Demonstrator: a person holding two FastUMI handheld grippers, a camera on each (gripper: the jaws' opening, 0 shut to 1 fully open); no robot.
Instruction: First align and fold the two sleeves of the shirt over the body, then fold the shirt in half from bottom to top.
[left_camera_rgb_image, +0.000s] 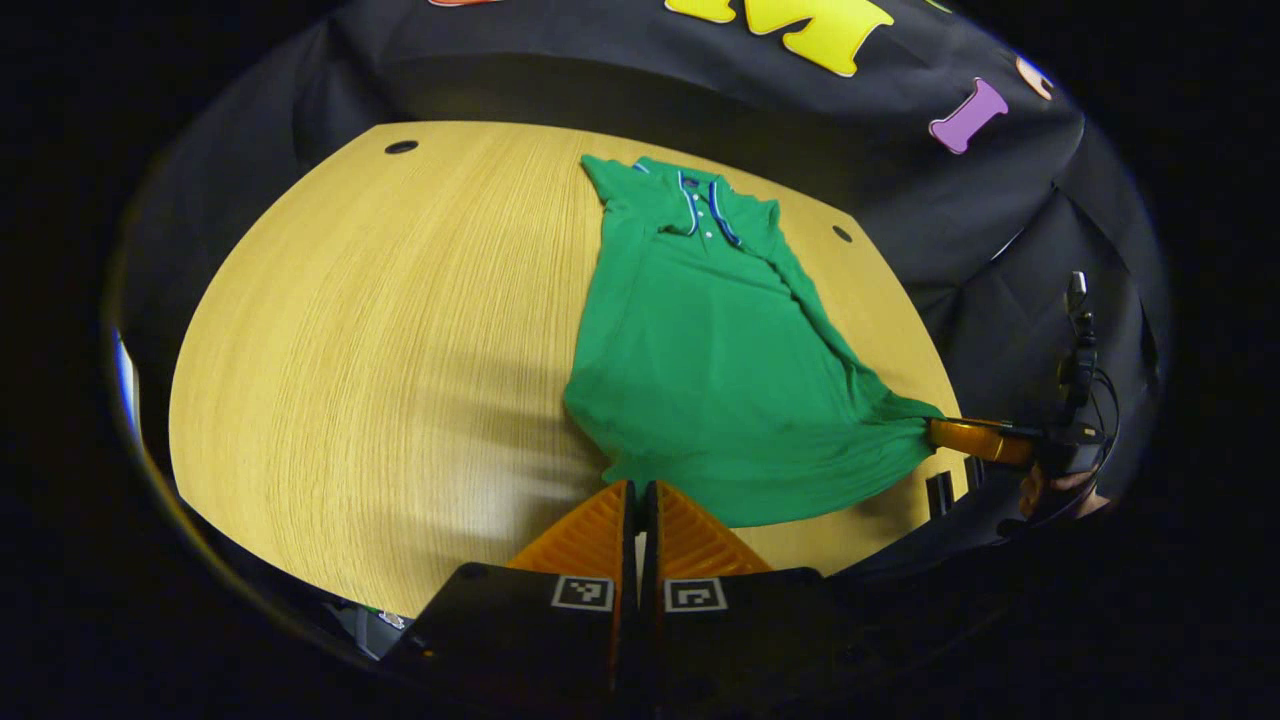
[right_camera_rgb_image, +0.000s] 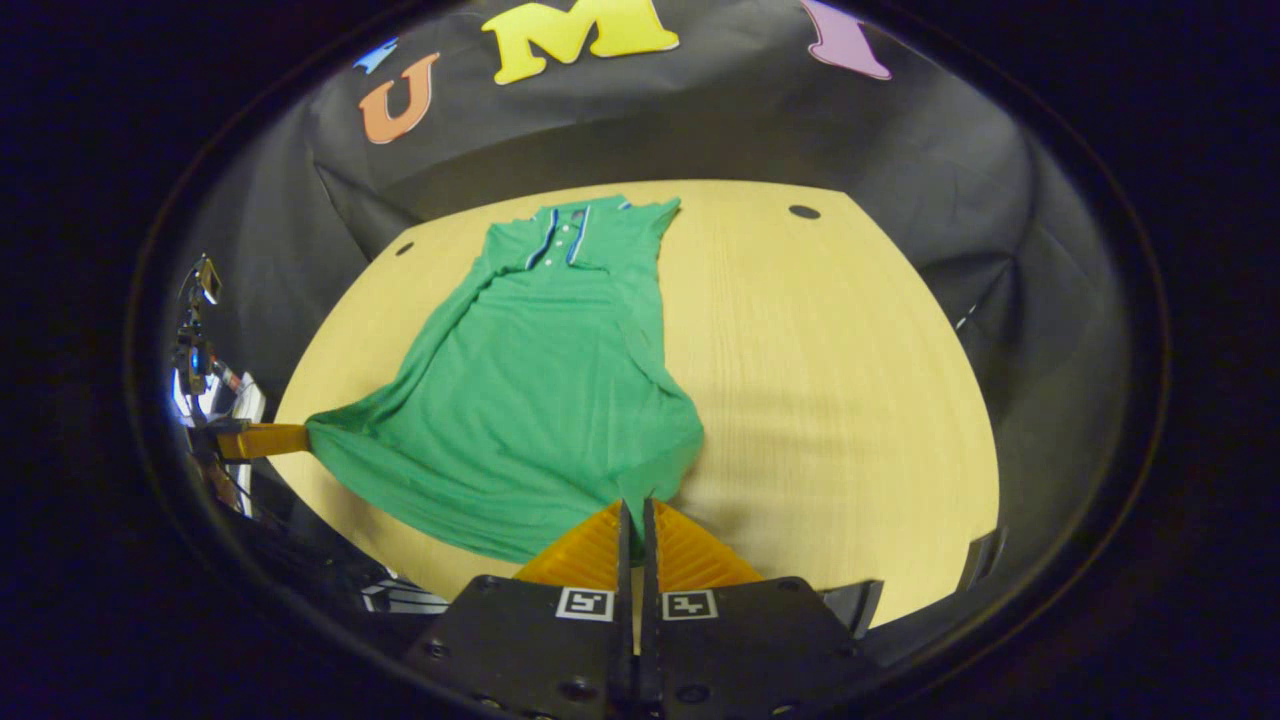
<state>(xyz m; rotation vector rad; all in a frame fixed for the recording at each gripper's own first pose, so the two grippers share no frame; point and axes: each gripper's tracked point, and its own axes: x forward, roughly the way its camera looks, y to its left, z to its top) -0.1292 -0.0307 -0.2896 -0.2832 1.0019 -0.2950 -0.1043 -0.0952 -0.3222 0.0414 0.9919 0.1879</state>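
Shirt (left_camera_rgb_image: 700, 370) flat on worktop (left_camera_rgb_image: 380, 350), just ahead of both grippers. Left gripper (left_camera_rgb_image: 640, 492) and right gripper (right_camera_rgb_image: 634, 510) closed on hem corners. Light, limp knit, stretches; keep hold at the hem

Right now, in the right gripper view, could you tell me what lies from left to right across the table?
Left gripper at the table's left edge → green shirt → bare wooden table → black cloth wall.

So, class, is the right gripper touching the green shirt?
Touching. The left gripper view shows the right gripper closed on a bottom corner of the shirt, the cloth drawn to a point at its tips.
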